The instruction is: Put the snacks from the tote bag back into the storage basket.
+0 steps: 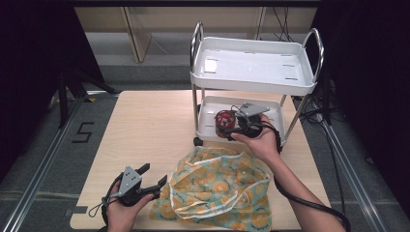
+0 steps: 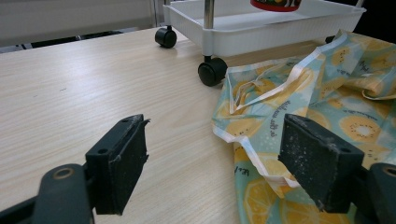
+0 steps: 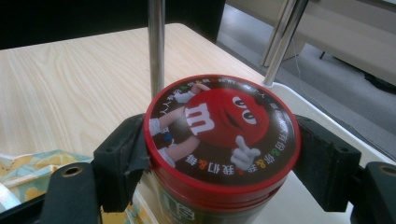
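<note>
A round can [image 1: 225, 121] with a red lid showing a red candy character [image 3: 222, 126] is held upright over the lower tray [image 1: 208, 136] of a white wheeled cart. My right gripper [image 1: 231, 126] [image 3: 222, 156] is shut on it, one jaw pressed to each side just below the lid. A yellow and teal fruit-print cloth bag [image 1: 220, 188] [image 2: 327, 93] lies crumpled on the table's near side. My left gripper [image 1: 154, 175] [image 2: 217, 158] stands open just left of the bag, low over the wood, with nothing between its jaws.
The cart's upper tray [image 1: 251, 63] holds only a small white label. Its black casters [image 2: 212, 72] rest on the far right of the wooden table [image 1: 150, 125]. Chrome posts [image 3: 156, 46] rise close behind the can. The bag's white edging [image 2: 261, 93] lies loose.
</note>
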